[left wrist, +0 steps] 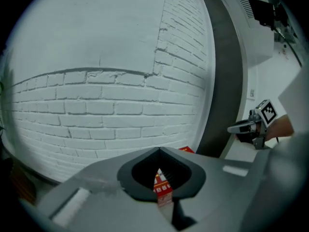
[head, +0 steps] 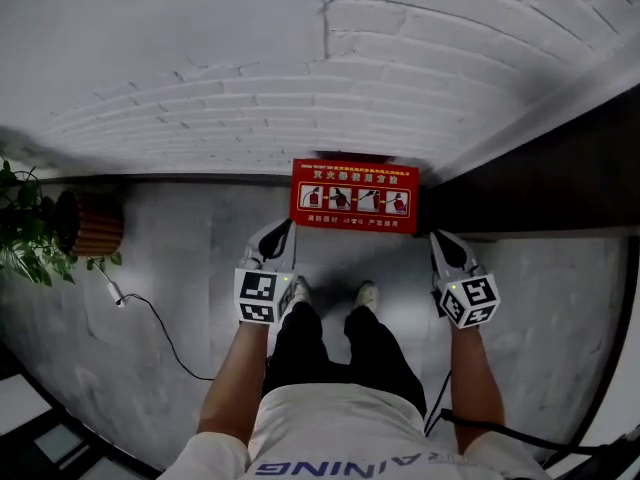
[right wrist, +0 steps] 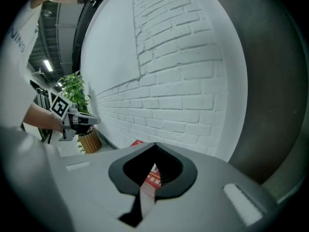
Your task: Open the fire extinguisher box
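Head view: fire extinguisher box (head: pixel 354 196), red with a row of white pictograms on its face, sits on the grey floor (head: pixel 180 258) hard against the foot of the white brick wall (head: pixel 300 58); it looks closed. Left tongs (head: pixel 283 230) hover just off the box's lower left corner, right tongs (head: pixel 440 240) just off its lower right corner, neither touching it. Both point toward the wall. Left gripper view: the tips meet, clenched on nothing, and a slice of the red box shows through the gap behind them. Right gripper view: same picture, tips pressed together and empty, red box beyond. The person's two shoes (head: pixel 300 290) stand between the tongs, close in front of the box, with dark trousers above. Surroundings: a dark panel (head: pixel 540 183) runs along the wall directly right of the box, its edge right beside the box's right side. Well off to the left, a ribbed wooden planter (head: pixel 92 224) stands with a leafy green plant (head: pixel 20 233) beside it. A thin black cable (head: pixel 165 333) trails across the floor from near the planter toward the person's left side, clear of the box. Nothing lies between either pair of tongs and the box.
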Available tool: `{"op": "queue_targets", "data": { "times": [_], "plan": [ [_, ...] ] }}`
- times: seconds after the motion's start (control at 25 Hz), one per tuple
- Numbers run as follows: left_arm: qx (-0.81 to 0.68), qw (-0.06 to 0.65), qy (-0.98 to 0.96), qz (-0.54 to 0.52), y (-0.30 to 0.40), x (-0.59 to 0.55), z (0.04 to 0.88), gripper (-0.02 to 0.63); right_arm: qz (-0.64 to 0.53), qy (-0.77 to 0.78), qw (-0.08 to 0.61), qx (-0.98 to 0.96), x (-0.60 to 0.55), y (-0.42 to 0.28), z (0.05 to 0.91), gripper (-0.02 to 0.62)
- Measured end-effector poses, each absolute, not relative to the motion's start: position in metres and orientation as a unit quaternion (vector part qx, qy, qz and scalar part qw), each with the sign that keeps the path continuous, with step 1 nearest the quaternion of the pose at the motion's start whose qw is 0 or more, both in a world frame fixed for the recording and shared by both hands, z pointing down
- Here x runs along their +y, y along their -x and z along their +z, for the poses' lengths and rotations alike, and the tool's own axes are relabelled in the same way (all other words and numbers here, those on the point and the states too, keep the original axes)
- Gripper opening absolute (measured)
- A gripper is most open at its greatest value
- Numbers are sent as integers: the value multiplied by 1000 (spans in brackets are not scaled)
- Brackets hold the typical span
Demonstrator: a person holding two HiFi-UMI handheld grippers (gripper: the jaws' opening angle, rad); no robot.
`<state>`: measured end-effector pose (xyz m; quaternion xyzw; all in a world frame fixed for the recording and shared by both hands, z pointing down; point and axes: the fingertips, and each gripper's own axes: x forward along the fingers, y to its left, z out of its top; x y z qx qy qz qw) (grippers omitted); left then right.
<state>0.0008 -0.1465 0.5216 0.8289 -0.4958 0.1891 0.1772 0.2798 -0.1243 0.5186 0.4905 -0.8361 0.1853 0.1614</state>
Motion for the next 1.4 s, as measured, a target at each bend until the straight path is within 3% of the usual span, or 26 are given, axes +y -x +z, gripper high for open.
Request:
{"op": "queue_targets", "data": {
  "times": [0.48,1.0,1.04,1.12,1.16,1.4],
  "plan": [
    [-484,188,-830,205,-14,-128,657,6,205,-501,177,-822,-111,-302,663,3],
    [-466,191,-841,199,-41,-114,732,6,186,-506,176,-823,-106,-306,740,5],
    [-466,193,-841,198,-41,-113,731,6,188,-509,176,-821,-107,-307,742,21],
    [-464,195,-842,196,-43,-112,728,6,192,-513,175,-818,-111,-312,742,142],
    [-463,196,-842,195,-43,-111,726,6,192,-515,175,-817,-113,-314,741,169],
    [-460,199,-843,196,-43,-111,721,6,180,-482,196,-835,-125,-307,747,206]
  ]
}}
